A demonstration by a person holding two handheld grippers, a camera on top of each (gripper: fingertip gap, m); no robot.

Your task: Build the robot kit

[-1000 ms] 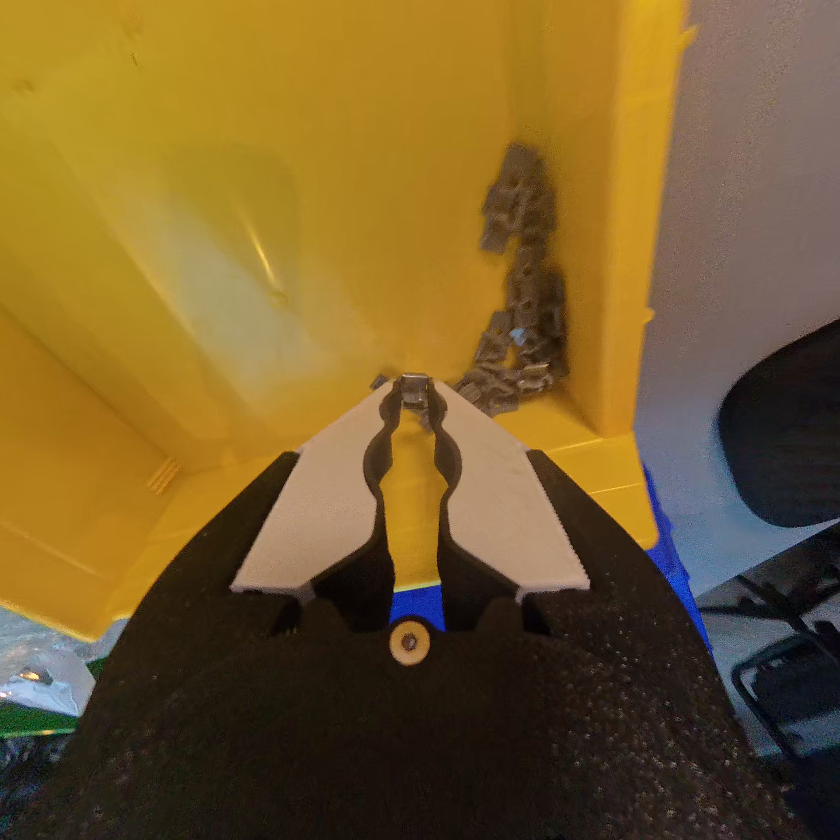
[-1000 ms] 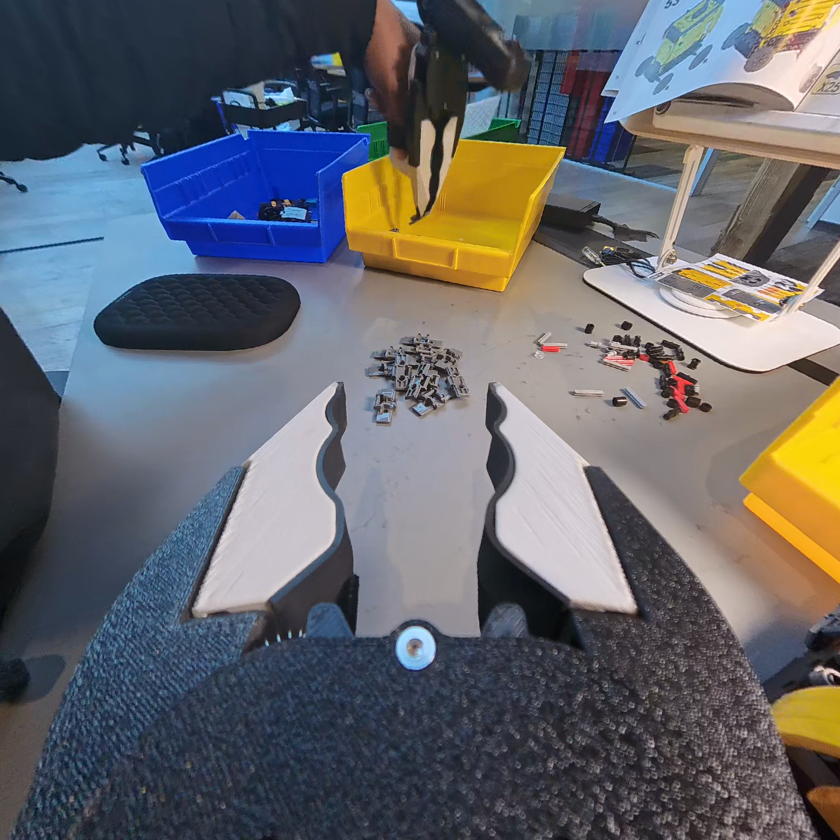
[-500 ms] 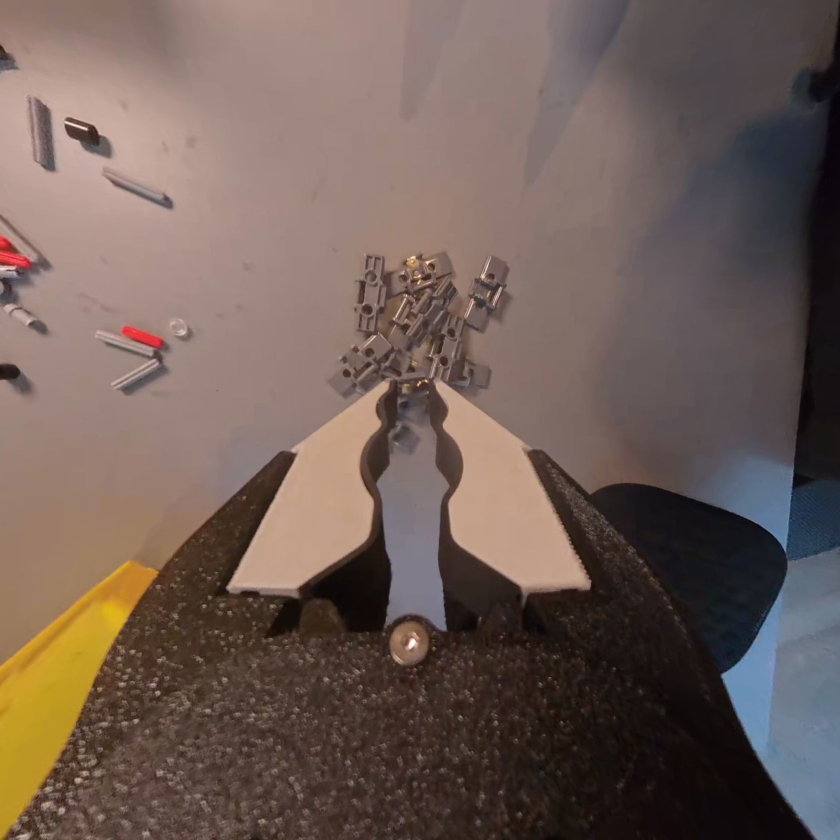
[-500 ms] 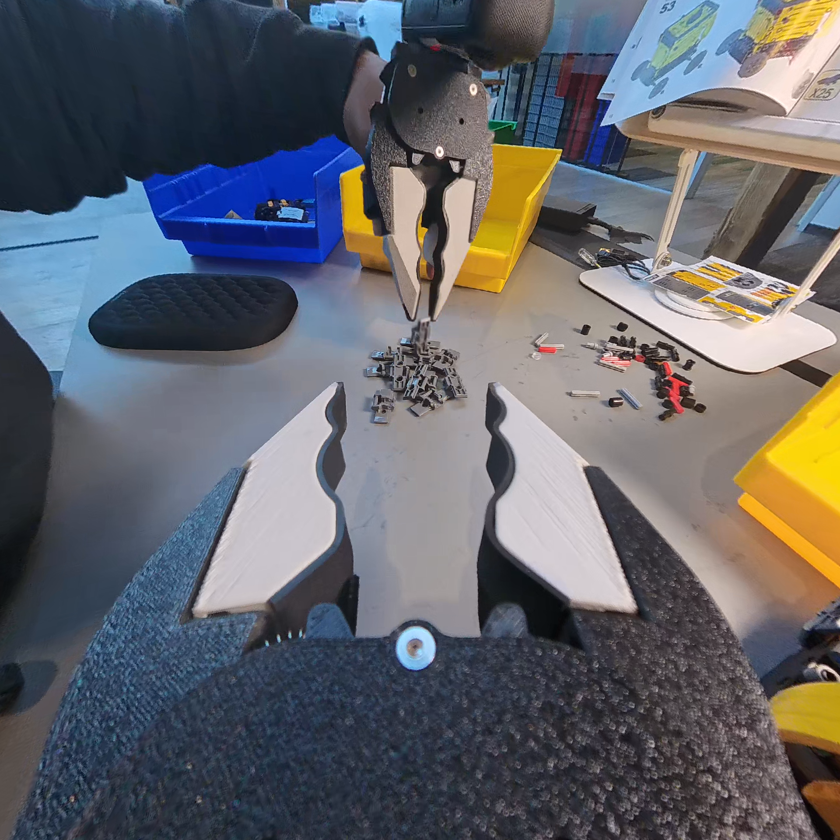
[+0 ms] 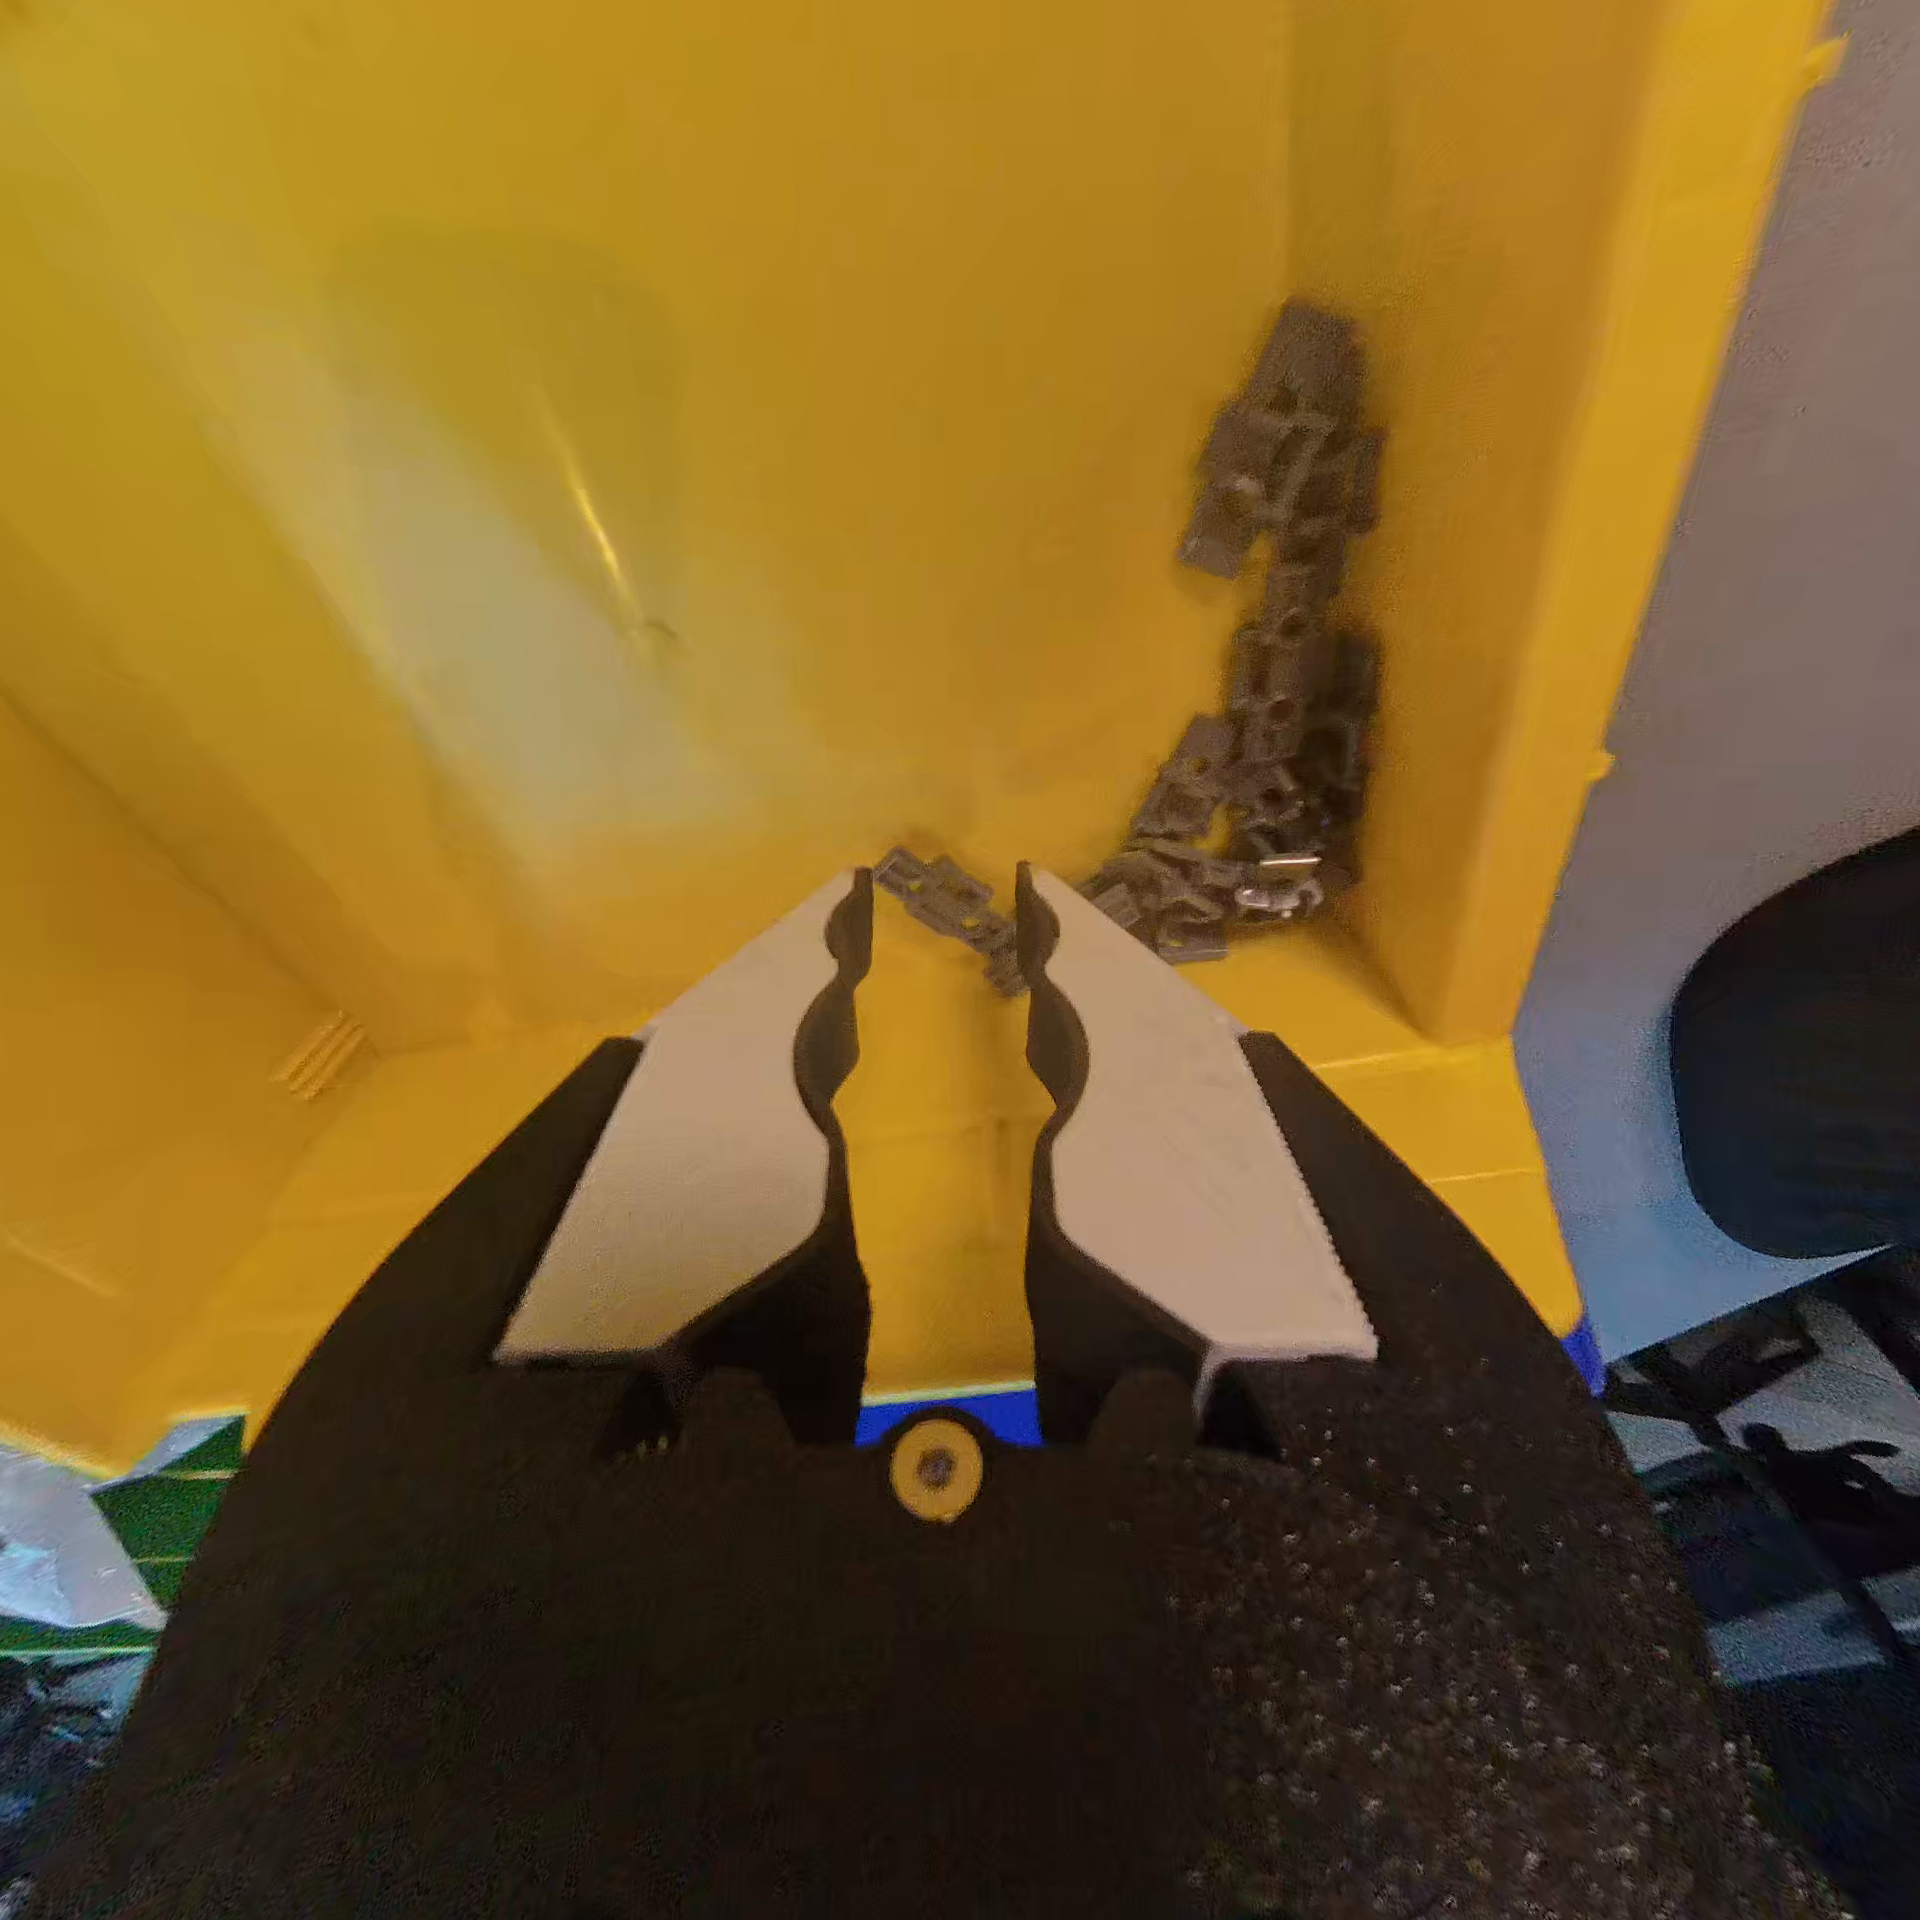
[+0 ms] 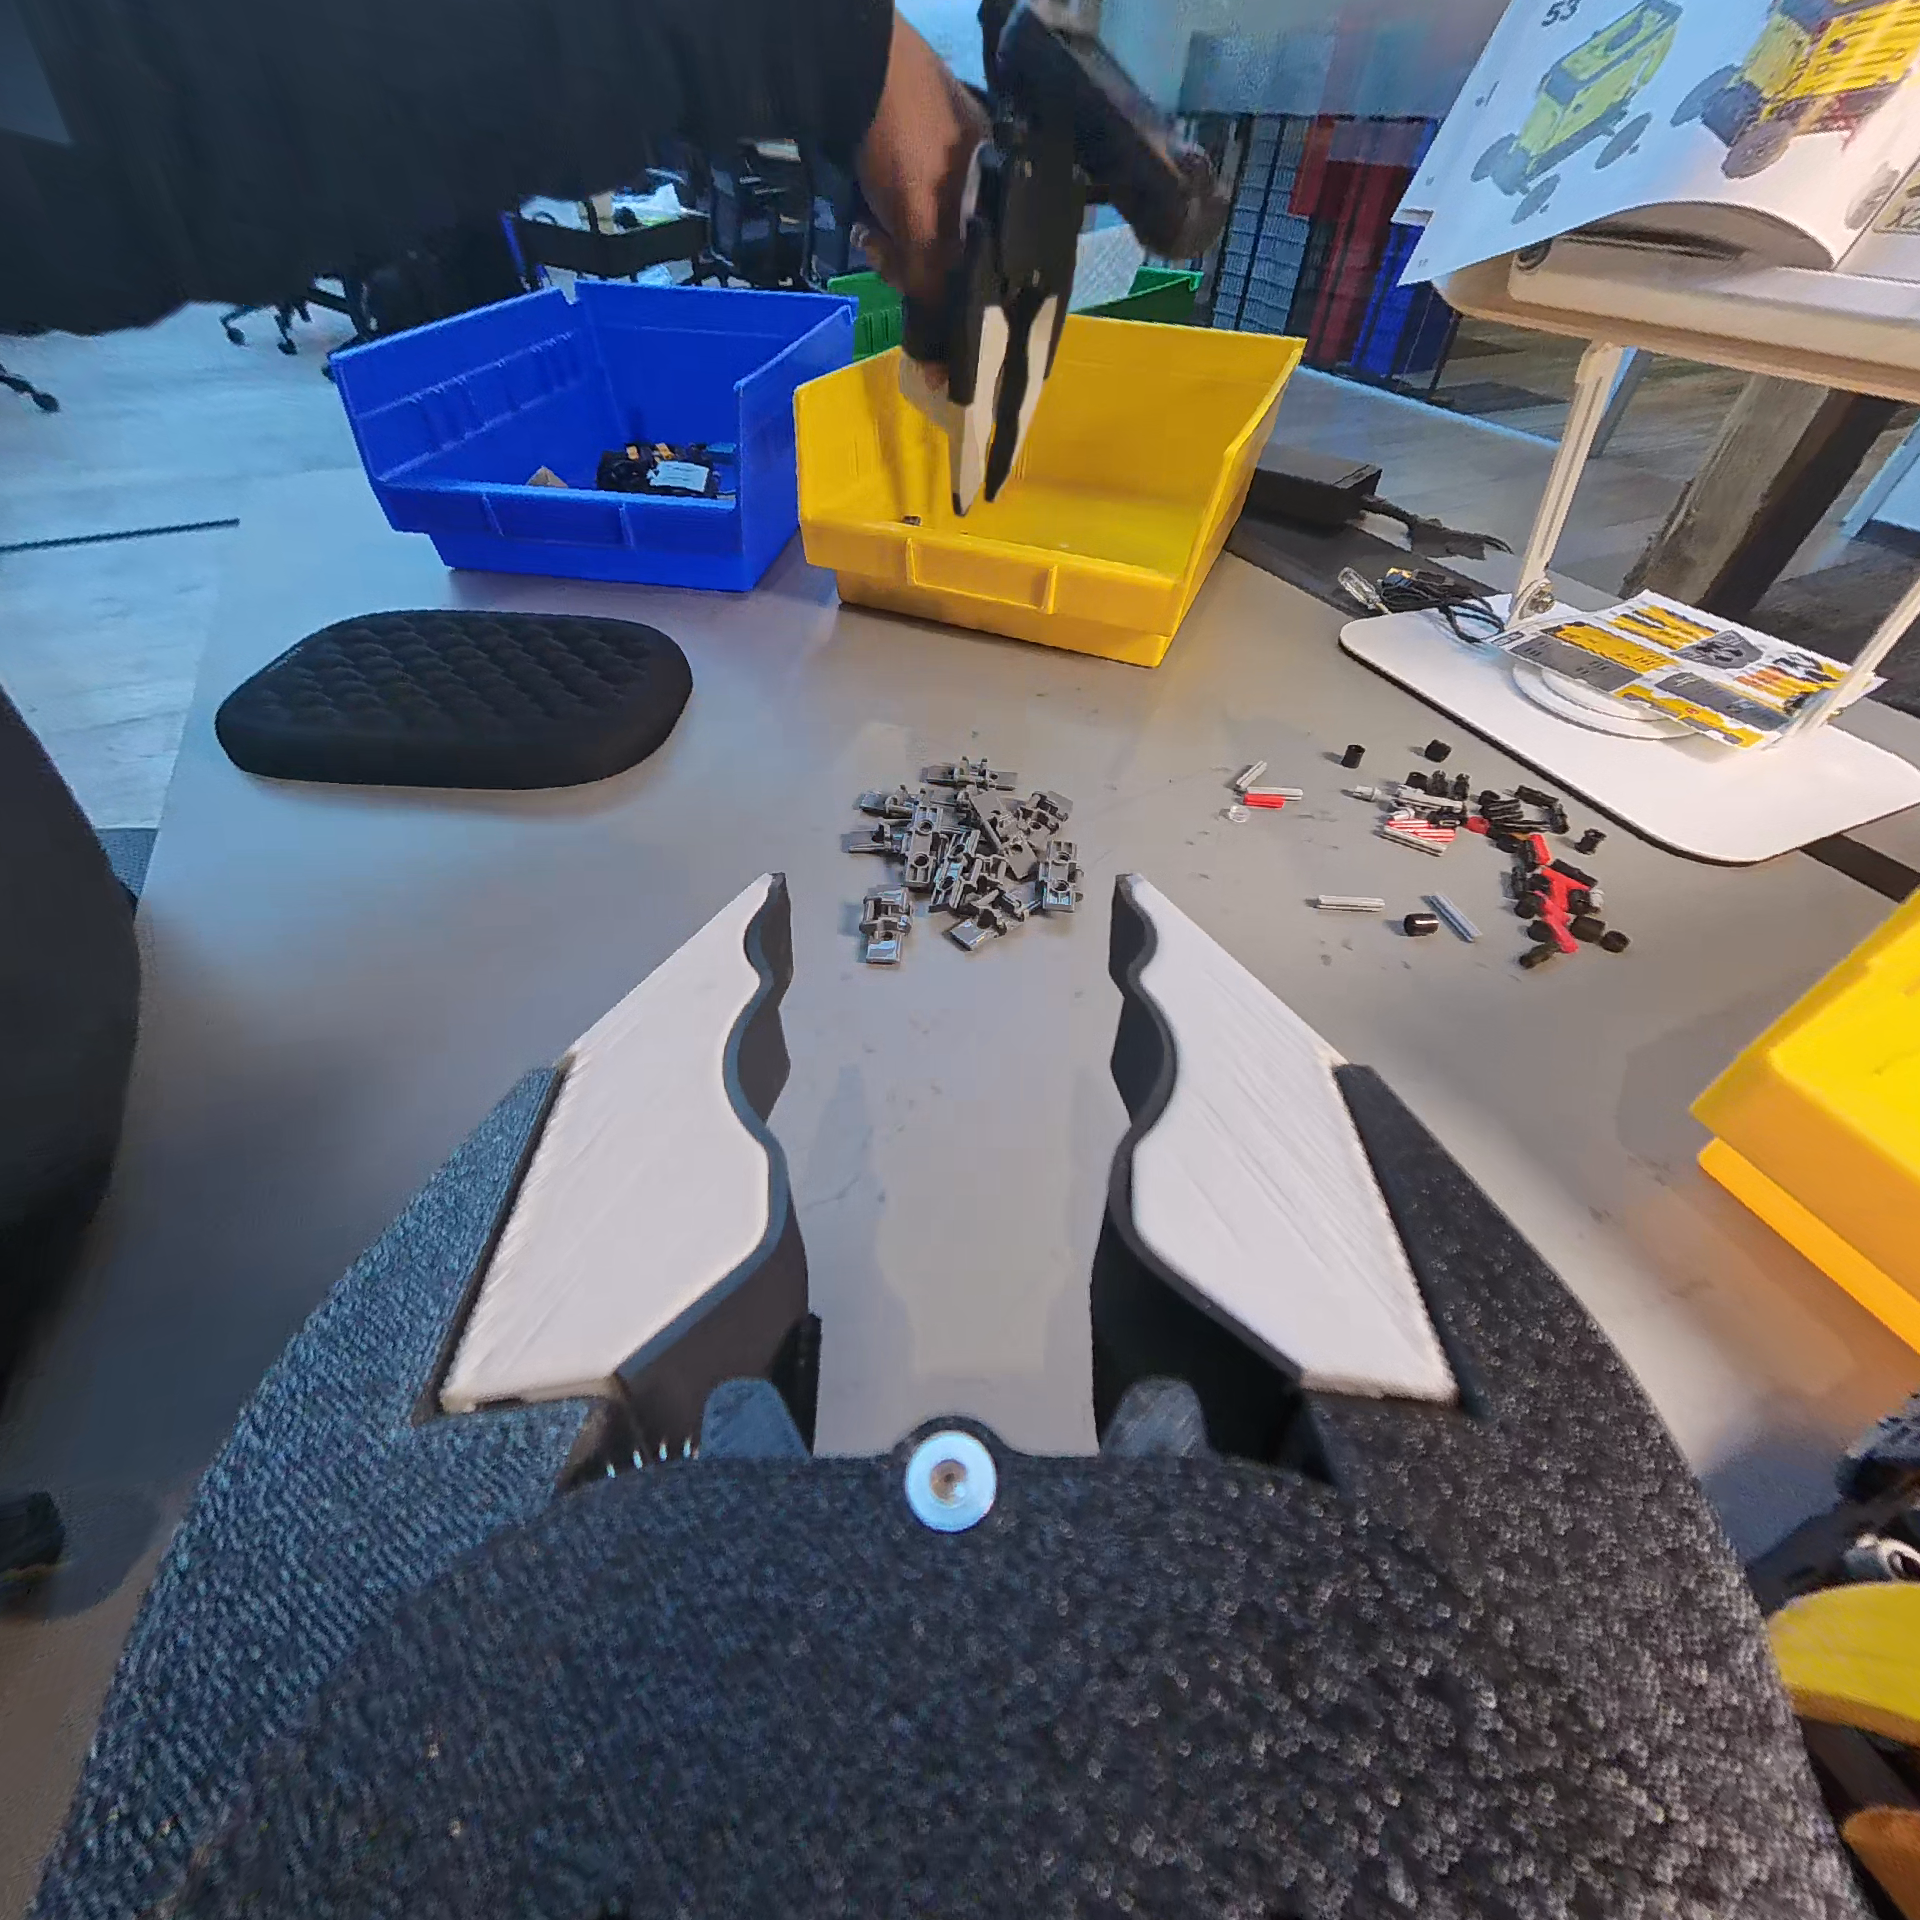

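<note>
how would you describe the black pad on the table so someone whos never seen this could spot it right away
On the grey table, look left of the grey parts pile and in front of the blue bin. The black pad lies flat there, apart from both. It is the only soft, oval, dimpled thing; its neighbours are hard bins and small loose parts.
</note>
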